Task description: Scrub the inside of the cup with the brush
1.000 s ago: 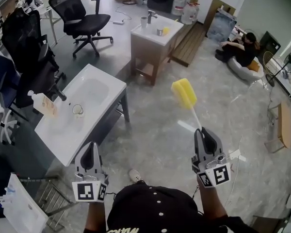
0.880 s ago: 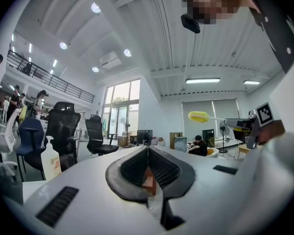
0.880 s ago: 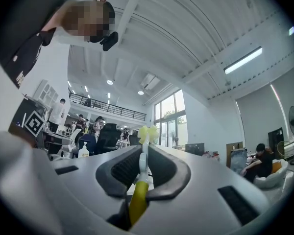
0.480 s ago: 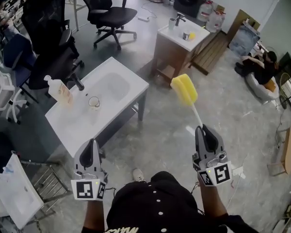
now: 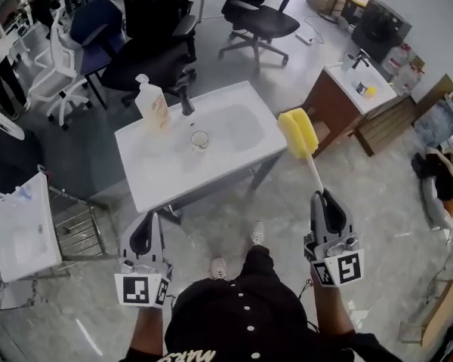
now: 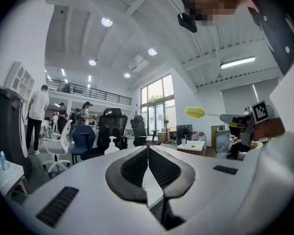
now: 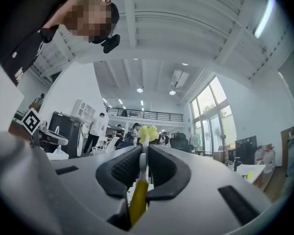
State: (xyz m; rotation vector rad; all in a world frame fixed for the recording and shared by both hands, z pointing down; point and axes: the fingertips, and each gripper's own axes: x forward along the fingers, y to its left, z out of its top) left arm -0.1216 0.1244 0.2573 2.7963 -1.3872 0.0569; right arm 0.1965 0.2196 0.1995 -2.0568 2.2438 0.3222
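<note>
Yellow foam tops the brush (image 5: 297, 133), and the right gripper (image 5: 326, 196) pinches its thin white stem low down, so the head stands well ahead of the jaws. The left gripper (image 5: 146, 223) is pressed together on nothing. Neither is at the cup (image 5: 200, 139), which stands on the white surface (image 5: 158, 183) well ahead of the left gripper and to the left of the brush head.

To do this approach well, I judge the left gripper should spread and take the cup by its wall first, since so light a thing would likely slide or tip under the foam. The brush should then enter straight along the cup's axis, as the thick head may be a tight fit.

The cup is small, clear and upright, beside the basin (image 5: 238, 123), with a soap bottle (image 5: 154, 104) and a tap (image 5: 186, 100) beyond it
</note>
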